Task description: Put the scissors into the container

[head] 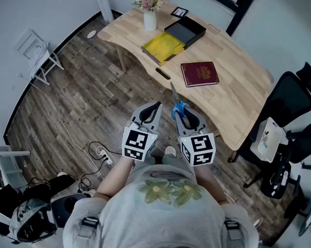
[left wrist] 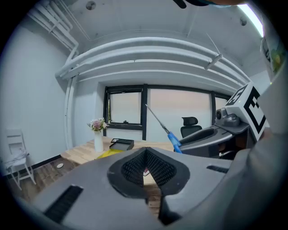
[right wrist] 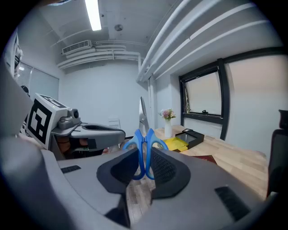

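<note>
Cannot read gold print on maroon book (head: 200, 74). Clamping blue-handled scissors (right wrist: 144, 139) between right gripper (right wrist: 144, 157) pads, blades forward, before the desk (head: 239, 93), well apart from black container (head: 186, 31). Left gripper (left wrist: 146, 157) pads together.

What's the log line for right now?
right gripper: shut on scissors | left gripper: shut, empty | container: on table, scissors not in yet

scissors (right wrist: 144, 153) handles blue; container (head: 186, 31) black; book (head: 199, 74) maroon; tray (head: 163, 45) yellow
</note>
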Demonstrator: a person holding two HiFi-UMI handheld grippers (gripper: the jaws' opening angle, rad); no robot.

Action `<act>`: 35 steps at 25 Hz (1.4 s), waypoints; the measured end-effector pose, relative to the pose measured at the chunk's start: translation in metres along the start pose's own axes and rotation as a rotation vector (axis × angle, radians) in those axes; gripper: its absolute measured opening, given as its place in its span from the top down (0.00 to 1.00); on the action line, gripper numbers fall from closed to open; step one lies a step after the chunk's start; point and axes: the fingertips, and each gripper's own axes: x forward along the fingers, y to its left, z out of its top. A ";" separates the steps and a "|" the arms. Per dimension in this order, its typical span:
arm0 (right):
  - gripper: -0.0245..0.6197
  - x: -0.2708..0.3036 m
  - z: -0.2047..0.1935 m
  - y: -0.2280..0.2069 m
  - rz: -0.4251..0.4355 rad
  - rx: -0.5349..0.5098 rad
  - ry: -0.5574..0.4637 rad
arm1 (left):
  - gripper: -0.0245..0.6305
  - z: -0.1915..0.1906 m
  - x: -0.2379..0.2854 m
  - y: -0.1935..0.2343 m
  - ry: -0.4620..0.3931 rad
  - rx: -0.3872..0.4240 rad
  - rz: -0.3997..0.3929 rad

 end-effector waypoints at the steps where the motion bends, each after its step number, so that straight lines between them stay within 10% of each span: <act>1: 0.84 0.000 0.000 0.000 0.001 -0.004 0.000 | 0.95 0.000 0.000 -0.001 0.000 -0.004 -0.003; 35: 0.84 0.011 -0.023 -0.054 0.154 -0.021 0.013 | 0.95 -0.015 0.044 -0.017 0.015 -0.084 0.114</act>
